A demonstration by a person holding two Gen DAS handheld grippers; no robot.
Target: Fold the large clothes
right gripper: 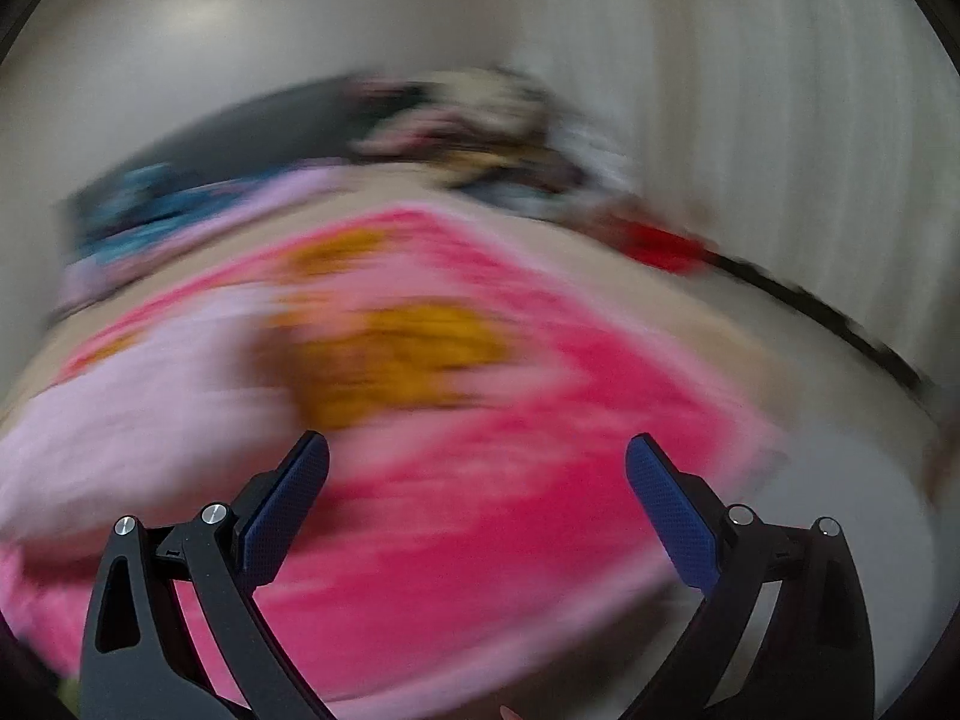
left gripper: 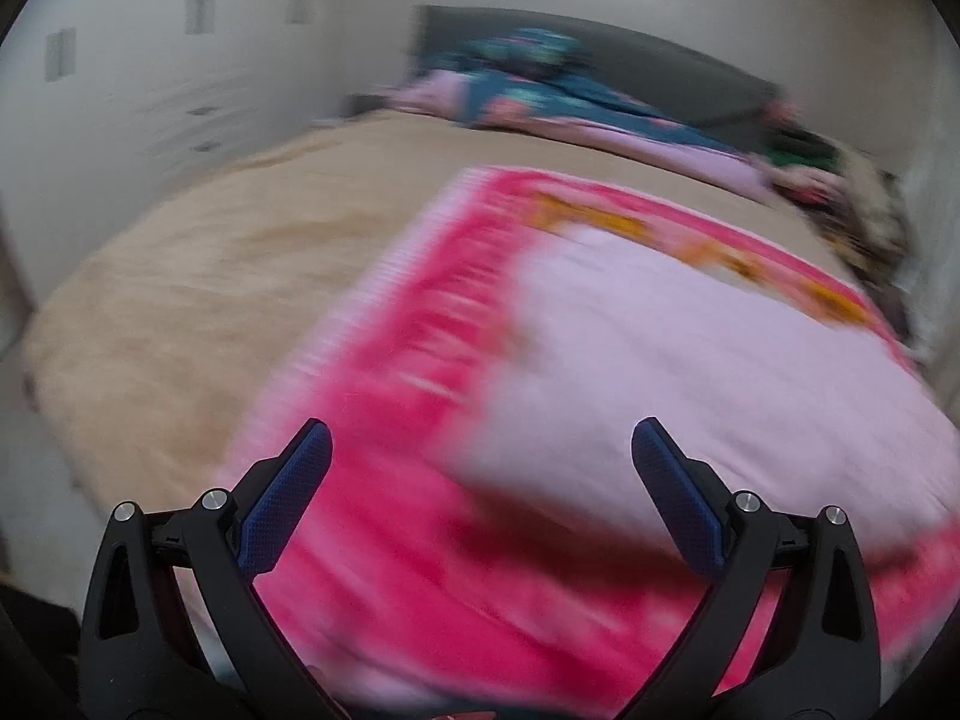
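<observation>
Left wrist view has the left tongs (left gripper: 480,450) spread wide and empty over the near edge of the pink cloth (left gripper: 690,372), which lies spread flat on the beige bed (left gripper: 180,276); the right tongs (right gripper: 477,462) gape the same, holding nothing. Everything is smeared with motion, so I'd worry they come down off the hem, pinch only the top layer or snag the bedcover too, and the fold ends up crooked
</observation>
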